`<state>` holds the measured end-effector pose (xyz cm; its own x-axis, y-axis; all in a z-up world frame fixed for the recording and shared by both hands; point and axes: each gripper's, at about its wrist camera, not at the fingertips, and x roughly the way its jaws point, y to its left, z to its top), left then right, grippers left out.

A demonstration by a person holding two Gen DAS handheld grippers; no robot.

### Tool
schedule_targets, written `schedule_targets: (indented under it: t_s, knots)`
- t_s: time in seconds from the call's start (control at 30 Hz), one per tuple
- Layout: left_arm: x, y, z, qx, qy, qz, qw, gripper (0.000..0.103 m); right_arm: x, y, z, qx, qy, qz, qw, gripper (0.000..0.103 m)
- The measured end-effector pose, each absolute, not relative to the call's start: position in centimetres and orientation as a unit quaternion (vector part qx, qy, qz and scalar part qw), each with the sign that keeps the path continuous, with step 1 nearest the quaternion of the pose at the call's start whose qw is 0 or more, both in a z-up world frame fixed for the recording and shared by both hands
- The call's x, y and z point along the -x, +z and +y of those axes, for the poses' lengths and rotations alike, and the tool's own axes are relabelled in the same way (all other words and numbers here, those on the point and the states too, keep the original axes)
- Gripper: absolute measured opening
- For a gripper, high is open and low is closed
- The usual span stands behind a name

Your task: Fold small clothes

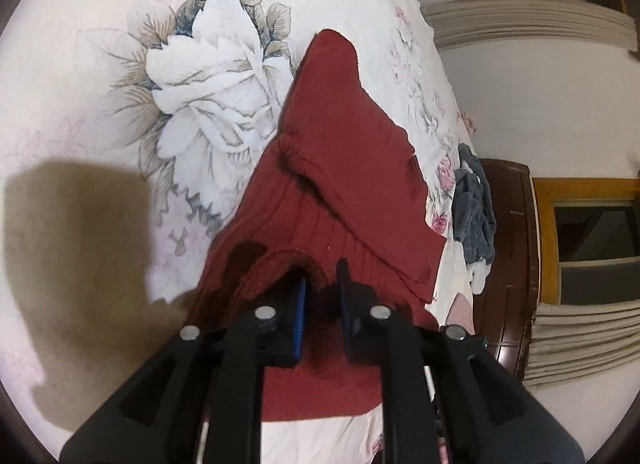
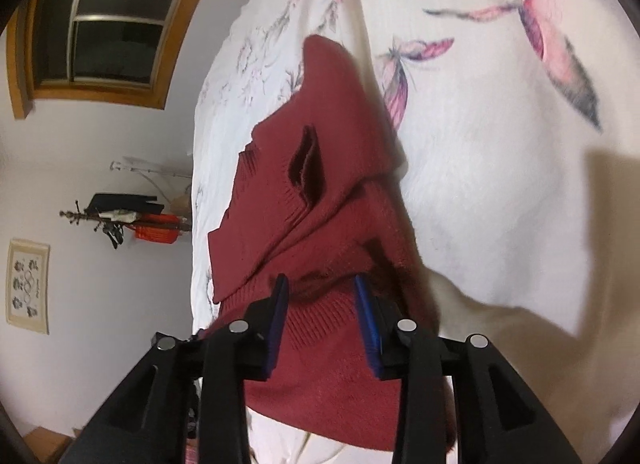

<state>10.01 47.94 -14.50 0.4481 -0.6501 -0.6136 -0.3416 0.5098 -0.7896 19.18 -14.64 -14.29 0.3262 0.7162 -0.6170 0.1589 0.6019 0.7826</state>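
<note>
Red knit sweater mid-frame on floral bedsheet. Left gripper and right gripper: jaws apart, straddling knit edge. Risk: closing catches one layer, fold skews.

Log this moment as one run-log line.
left gripper: open over red knit garment | right gripper: open over it | garment: partly folded on floral bedsheet

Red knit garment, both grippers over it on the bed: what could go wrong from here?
Both the left gripper and right gripper look open, so a closing pinch may catch only one layer of the red garment. It is already bunched, so the fold could set crooked. The floral bedsheet might get pinched too.
</note>
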Motion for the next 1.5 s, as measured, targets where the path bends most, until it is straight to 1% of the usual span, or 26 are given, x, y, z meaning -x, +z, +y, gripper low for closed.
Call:
schedule_targets:
  t_s: [0.03,0.07,0.17,0.3,0.37,0.43,0.47,0.53,0.7,0.77,0.8,0.87,0.9,0.93,1.0,1.2,1.3,1.37,1.47,1.5]
  knots:
    - [-9.5,-14.2,48.5,0.483,-0.104,0.508,0.705,0.034,-19.0,-13.9,-14.7,-0.390,0.197,0.546,0.715,0.036]
    - [-9.1,-13.9,49.1,0.484,-0.099,0.503,0.709,0.035,-18.7,-13.6,-14.7,-0.382,0.198,0.546,0.719,0.037]
    - [-8.2,-13.0,50.3,0.468,-0.084,0.499,0.724,0.035,-18.2,-12.9,-14.6,-0.360,0.204,0.546,0.728,0.040]
    - [-8.2,-11.2,49.4,0.379,-0.081,0.511,0.767,0.036,-17.6,-11.8,-14.3,-0.325,0.212,0.545,0.743,0.043]
    - [-8.7,-10.5,48.3,0.337,-0.086,0.514,0.784,0.040,-17.4,-11.4,-13.7,-0.314,0.217,0.543,0.748,0.046]
    - [-9.6,-9.9,46.4,0.283,-0.090,0.515,0.804,0.046,-17.3,-11.1,-13.1,-0.293,0.220,0.544,0.755,0.047]
    - [-10.0,-9.8,45.7,0.261,-0.093,0.516,0.810,0.047,-17.2,-11.0,-12.9,-0.284,0.221,0.545,0.757,0.048]
    - [-11.1,-9.8,43.8,0.211,-0.096,0.521,0.821,0.050,-17.1,-10.9,-12.0,-0.261,0.224,0.549,0.762,0.048]
    - [-14.1,-11.2,40.5,0.099,-0.086,0.542,0.830,0.050,-17.0,-10.8,-10.6,-0.210,0.230,0.554,0.772,0.051]
    - [-14.8,-11.9,39.9,0.085,-0.092,0.550,0.826,0.050,-17.0,-10.9,-10.5,-0.202,0.232,0.554,0.773,0.051]
    - [-15.0,-12.1,39.7,0.080,-0.094,0.553,0.824,0.047,-17.1,-11.0,-10.5,-0.200,0.233,0.555,0.773,0.051]
    - [-15.2,-12.7,39.5,0.065,-0.089,0.558,0.822,0.037,-17.2,-11.1,-10.5,-0.197,0.232,0.555,0.774,0.051]
    - [-15.2,-12.8,39.5,0.066,-0.088,0.560,0.821,0.021,-17.2,-11.1,-10.6,-0.195,0.231,0.556,0.775,0.051]
    - [-15.2,-13.0,39.6,0.071,-0.086,0.561,0.820,0.008,-17.3,-11.2,-10.6,-0.192,0.230,0.555,0.776,0.051]
    - [-14.9,-12.7,39.9,0.085,-0.087,0.553,0.824,0.006,-17.4,-11.2,-10.7,-0.189,0.232,0.555,0.776,0.051]
    - [-12.8,-10.7,39.9,0.106,-0.111,0.518,0.842,0.006,-17.6,-10.9,-10.1,-0.150,0.235,0.552,0.786,0.051]
    - [-12.7,-11.0,39.9,0.109,-0.111,0.523,0.838,0.006,-17.7,-10.7,-9.7,-0.131,0.238,0.550,0.790,0.051]
    - [-13.1,-11.8,40.0,0.109,-0.107,0.531,0.833,0.006,-18.0,-10.7,-9.3,-0.111,0.238,0.549,0.793,0.054]
    - [-13.8,-12.8,39.9,0.121,-0.101,0.541,0.826,0.009,-18.5,-10.9,-8.6,-0.084,0.235,0.551,0.796,0.058]
    - [-14.0,-13.2,39.8,0.122,-0.098,0.545,0.824,0.014,-18.7,-11.0,-8.4,-0.075,0.232,0.553,0.797,0.058]
